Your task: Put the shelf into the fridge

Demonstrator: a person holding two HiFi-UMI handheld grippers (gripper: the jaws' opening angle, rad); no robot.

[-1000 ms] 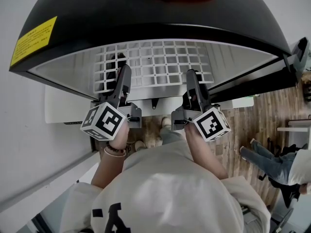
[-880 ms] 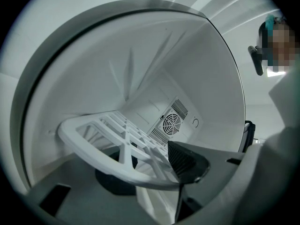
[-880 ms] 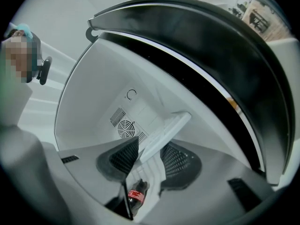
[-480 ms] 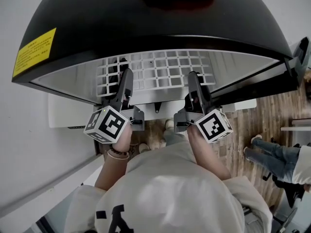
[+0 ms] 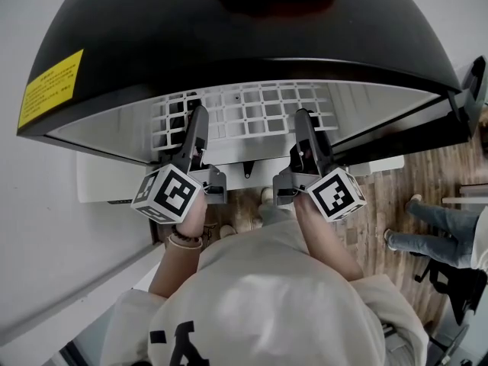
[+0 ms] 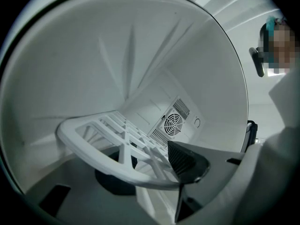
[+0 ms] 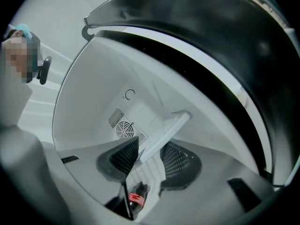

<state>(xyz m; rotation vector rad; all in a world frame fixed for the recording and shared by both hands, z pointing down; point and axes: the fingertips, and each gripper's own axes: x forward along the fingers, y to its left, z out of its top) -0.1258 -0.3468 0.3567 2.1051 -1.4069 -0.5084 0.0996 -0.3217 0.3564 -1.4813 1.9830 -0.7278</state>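
fridge [image 5: 229, 36] open toward the person, black top, white liner inside. shelf [image 5: 252, 113], a white grid, sits part-way in the cavity: back part under the roof, front rail at the mouth. looks roughly level in head view. can't tell if its side edges ride on wall ledges yet.

left gripper [image 5: 197, 122] on the front rail left of centre, right gripper [image 5: 303, 122] on the same rail right of centre. two holds well apart, prob. so the grid doesn't yaw or dip going in.

left gripper view: fingers clamped on the shelf rim, one ribbed pad [image 6: 183, 159] against one face, the other dark pad on the far side of the grid. jaws stand wide only bc the rim fills them. right gripper view: both pads [image 7: 125, 159] pinch the rail edge-on. rail runs off toward the back wall w/ fan grille [image 7: 124, 129].

bottle [image 7: 136, 199], red label, shows low between the right jaws and looks to be below shelf level. good reason to keep the shelf flat & not let the front drop.

judgement: mid-insert, shelf not seated. next calls for a straight push, both sides even, till the rail is inside, then release. risks: one side leads & the grid jams on the liner; grippers knock the roof lip.
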